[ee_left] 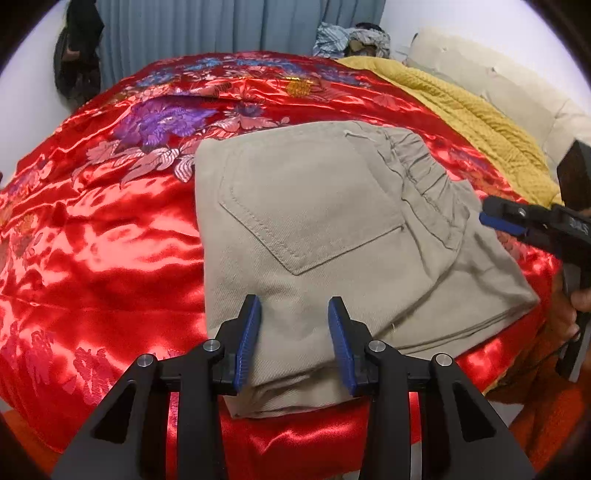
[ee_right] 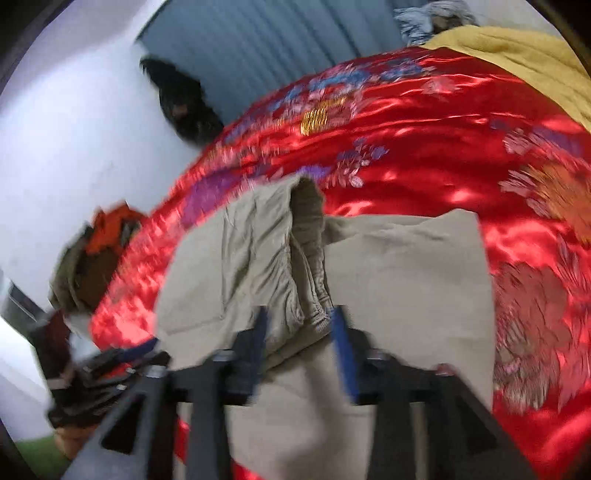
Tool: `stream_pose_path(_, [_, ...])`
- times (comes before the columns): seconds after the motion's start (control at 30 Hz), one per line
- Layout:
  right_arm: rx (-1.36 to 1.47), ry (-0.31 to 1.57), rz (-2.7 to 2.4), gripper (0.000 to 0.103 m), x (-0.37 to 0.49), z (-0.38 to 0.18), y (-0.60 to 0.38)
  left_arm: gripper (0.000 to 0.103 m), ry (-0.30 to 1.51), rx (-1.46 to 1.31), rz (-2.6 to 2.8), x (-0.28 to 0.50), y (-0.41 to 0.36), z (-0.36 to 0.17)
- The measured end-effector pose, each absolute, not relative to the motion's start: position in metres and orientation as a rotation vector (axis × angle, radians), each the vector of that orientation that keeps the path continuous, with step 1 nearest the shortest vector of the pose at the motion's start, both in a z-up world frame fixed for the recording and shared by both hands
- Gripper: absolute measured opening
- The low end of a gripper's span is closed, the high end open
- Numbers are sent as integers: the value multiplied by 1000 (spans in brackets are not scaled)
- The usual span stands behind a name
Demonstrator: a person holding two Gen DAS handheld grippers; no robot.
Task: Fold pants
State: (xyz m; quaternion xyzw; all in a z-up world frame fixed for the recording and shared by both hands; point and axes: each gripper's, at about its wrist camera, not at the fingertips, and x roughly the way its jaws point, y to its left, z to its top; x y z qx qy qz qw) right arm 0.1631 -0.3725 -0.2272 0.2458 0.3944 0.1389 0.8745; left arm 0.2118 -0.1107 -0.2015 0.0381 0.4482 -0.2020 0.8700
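Note:
Folded beige pants [ee_left: 314, 206] lie on a red satin bedspread [ee_left: 110, 240], back pocket up and elastic waistband toward the right. My left gripper [ee_left: 293, 301] hovers over their near folded edge. Its blue pads stand apart with flat cloth between them, not pinched. In the right wrist view, which is blurred, my right gripper [ee_right: 301, 312] is open astride the gathered waistband of the pants [ee_right: 406, 277]. The right gripper [ee_left: 491, 218] also shows at the pants' right side, a hand below it. The left gripper [ee_right: 140, 350] appears blurred at lower left.
A yellow knit blanket [ee_left: 461, 107] and a cream cushion [ee_left: 498, 81] lie along the bed's right side. A heap of clothes [ee_left: 351, 38] sits at the far end by blue curtains [ee_left: 203, 26]. A dark bag [ee_left: 77, 55] hangs on the left wall.

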Motion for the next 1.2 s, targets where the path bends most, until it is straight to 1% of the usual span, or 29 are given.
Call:
stream_pose_path(0.2, [496, 973, 333, 53, 180, -249, -358, 39, 927, 94, -417, 208, -112, -203])
stream_pose_path(0.3, [569, 963, 318, 52, 188, -254, -366, 39, 924, 93, -419, 207, -112, -203])
stream_pose_path(0.47, [597, 1020, 326, 54, 205, -262, -366, 39, 922, 90, -416, 207, -111, -204])
stream_pose_path(0.57, [565, 1029, 335, 45, 207, -260, -364, 39, 923, 87, -420, 207, -111, -204])
stream_pose_path(0.63, [513, 1018, 328, 35, 205, -252, -359, 39, 922, 89, -419, 207, -111, -204])
stream_pose_path(0.67, [489, 1004, 319, 32, 203, -245, -357, 39, 922, 92, -416, 207, -111, -205])
stream_pose_path(0.7, [471, 988, 306, 23, 202, -239, -354, 39, 921, 92, -415, 207, -111, -205])
stream_pose_path(0.73, [457, 973, 308, 22, 201, -232, -351, 39, 921, 91, -414, 207, -111, -205])
stream_pose_path(0.83, [380, 952, 320, 21, 200, -217, -337, 39, 926, 87, -410, 208, -110, -206])
stream_pose_path(0.9, [363, 963, 320, 22, 203, -218, -334, 39, 927, 86, -409, 209, -111, -206])
stream_pose_path(0.93, [377, 968, 325, 26, 205, -220, -336, 39, 928, 86, -408, 209, -111, -206])
stream_pose_path(1.0, [437, 983, 325, 32, 206, -230, -346, 39, 928, 89, -408, 208, -111, -206])
stream_pose_path(1.2, [519, 985, 319, 36, 203, -248, -358, 39, 926, 85, -408, 207, -111, -206])
